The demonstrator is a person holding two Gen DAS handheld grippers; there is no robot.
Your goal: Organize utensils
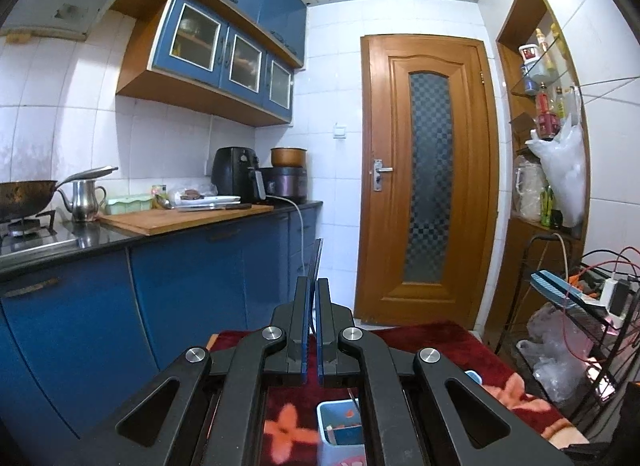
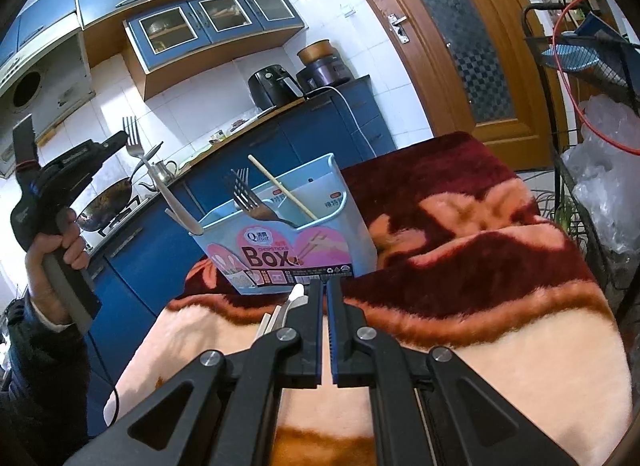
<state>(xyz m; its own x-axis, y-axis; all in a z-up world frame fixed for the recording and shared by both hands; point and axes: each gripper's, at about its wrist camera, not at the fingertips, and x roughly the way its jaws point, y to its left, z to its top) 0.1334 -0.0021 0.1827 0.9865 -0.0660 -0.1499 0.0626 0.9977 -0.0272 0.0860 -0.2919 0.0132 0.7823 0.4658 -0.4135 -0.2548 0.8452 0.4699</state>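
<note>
A light blue chopsticks box (image 2: 288, 254) stands on a red and peach blanket (image 2: 460, 250), with a fork (image 2: 244, 193) and a chopstick (image 2: 280, 189) leaning inside it. In the right wrist view, a hand holds my left gripper (image 2: 122, 141) up at the left, shut on a white-handled fork (image 2: 160, 181). That fork's tines point up and its handle end hangs by the box's left corner. In the left wrist view the fork (image 1: 316, 262) shows as a thin strip between the shut fingers of my left gripper (image 1: 314, 282), above the box (image 1: 340, 426). My right gripper (image 2: 324, 286) is shut and empty, with loose utensils (image 2: 276, 314) lying beside its left finger.
Blue cabinets and a dark counter (image 1: 200, 221) run along the left, bearing a wok (image 1: 24, 193), a kettle (image 1: 84, 201) and a cutting board (image 1: 184, 215). A wooden door (image 1: 428, 177) is ahead. A wire rack (image 2: 580, 185) with cables and plastic bags stands at the right.
</note>
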